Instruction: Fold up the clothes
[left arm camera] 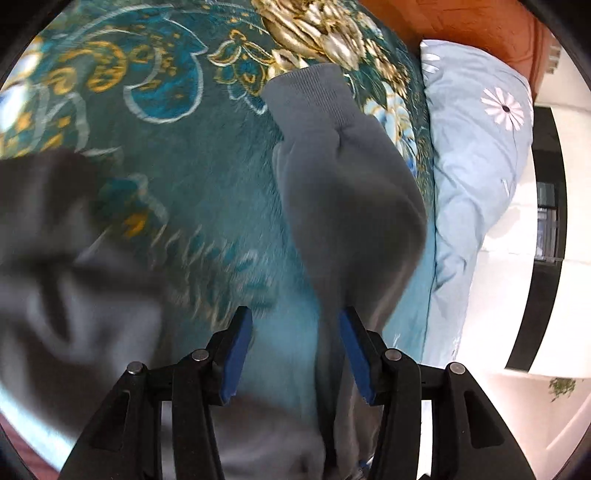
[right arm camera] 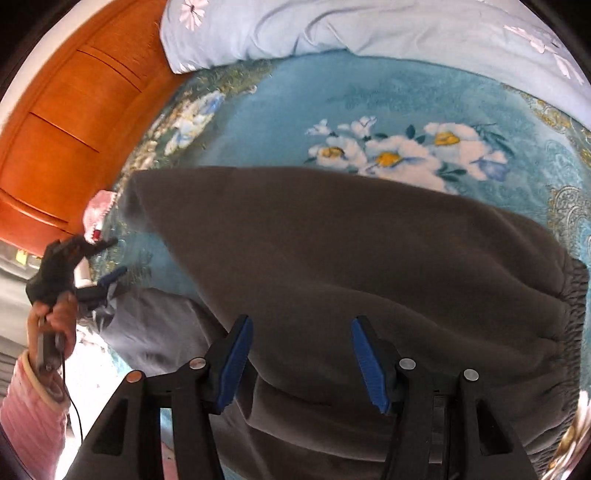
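Note:
Grey sweatpants (right arm camera: 351, 258) lie spread on the floral teal blanket (right arm camera: 295, 107), with the elastic waistband (right arm camera: 574, 314) at the right. My right gripper (right arm camera: 301, 363) hovers open just above the grey cloth, nothing between its blue pads. In the left wrist view one trouser leg (left arm camera: 347, 192) with a ribbed cuff (left arm camera: 306, 99) runs up from the open left gripper (left arm camera: 295, 354). The leg rests against the inner side of the right pad (left arm camera: 354, 354). A blurred grey fold (left arm camera: 55, 240) fills the left of that view. My left gripper (right arm camera: 114, 258) also shows at the far left of the right wrist view.
A pale blue pillow with daisy print (left arm camera: 476, 147) lies along the blanket's edge, also seen as bedding (right arm camera: 332, 26) at the top. An orange wooden headboard (right arm camera: 66, 110) stands at the left. A hand with a pink sleeve (right arm camera: 33, 406) holds the left gripper.

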A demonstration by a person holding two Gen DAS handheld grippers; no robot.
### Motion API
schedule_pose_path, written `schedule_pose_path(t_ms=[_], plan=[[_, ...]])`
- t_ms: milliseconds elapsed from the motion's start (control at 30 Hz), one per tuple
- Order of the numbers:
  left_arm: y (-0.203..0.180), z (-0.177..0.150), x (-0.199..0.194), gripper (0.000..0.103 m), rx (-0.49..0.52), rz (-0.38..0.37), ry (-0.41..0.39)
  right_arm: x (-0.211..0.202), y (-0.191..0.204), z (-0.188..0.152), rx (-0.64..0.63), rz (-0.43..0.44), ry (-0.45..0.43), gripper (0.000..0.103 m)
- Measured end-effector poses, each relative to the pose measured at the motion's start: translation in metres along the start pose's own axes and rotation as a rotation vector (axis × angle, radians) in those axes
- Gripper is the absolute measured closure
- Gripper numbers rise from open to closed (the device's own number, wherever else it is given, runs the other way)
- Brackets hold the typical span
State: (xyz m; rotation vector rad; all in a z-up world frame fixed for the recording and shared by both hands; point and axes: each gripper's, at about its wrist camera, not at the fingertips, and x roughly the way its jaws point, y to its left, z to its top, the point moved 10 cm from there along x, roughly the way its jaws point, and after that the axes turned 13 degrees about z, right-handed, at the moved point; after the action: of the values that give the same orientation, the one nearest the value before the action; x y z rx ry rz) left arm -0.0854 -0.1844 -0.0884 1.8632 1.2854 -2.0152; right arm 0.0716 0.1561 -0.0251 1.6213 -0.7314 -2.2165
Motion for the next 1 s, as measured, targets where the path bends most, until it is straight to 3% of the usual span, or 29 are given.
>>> schedule_pose_path(t_ms=[233, 400, 433, 467, 600, 733, 800, 900, 1000], plan=[[-0.019, 0.009, 0.037, 0.055, -0.015, -0.098, 0.057, 0.013, -0.001, 0.002, 0.059, -0.045, 0.017, 0.044], [-0.032, 0.012, 0.061, 0.079, -0.017, -0.160, 0.092, 0.018, 0.000, 0.002, 0.061, -0.065, 0.027, 0.044], [-0.035, 0.013, 0.061, 0.084, 0.001, -0.150, 0.082, 0.019, 0.001, 0.002, 0.061, -0.065, 0.024, 0.044], [-0.038, 0.013, 0.062, 0.098, 0.019, -0.140, 0.071, 0.019, 0.002, 0.003, 0.061, -0.065, 0.021, 0.044], [-0.050, 0.017, 0.041, 0.100, 0.126, -0.097, -0.012, 0.013, 0.003, 0.006, 0.060, -0.068, -0.003, 0.044], [-0.058, 0.016, -0.015, 0.100, 0.196, -0.142, -0.120, 0.001, -0.005, 0.011, 0.038, -0.096, -0.041, 0.044], [-0.043, 0.018, -0.014, 0.100, 0.207, -0.069, -0.150, 0.000, -0.012, 0.012, 0.053, -0.113, -0.048, 0.044], [-0.002, 0.018, 0.020, 0.100, 0.149, 0.063, -0.069, -0.008, -0.022, 0.029, 0.066, -0.118, -0.080, 0.044], [0.018, 0.014, 0.031, 0.099, 0.102, 0.068, -0.043, -0.018, -0.032, 0.049, 0.030, -0.159, -0.109, 0.044]])
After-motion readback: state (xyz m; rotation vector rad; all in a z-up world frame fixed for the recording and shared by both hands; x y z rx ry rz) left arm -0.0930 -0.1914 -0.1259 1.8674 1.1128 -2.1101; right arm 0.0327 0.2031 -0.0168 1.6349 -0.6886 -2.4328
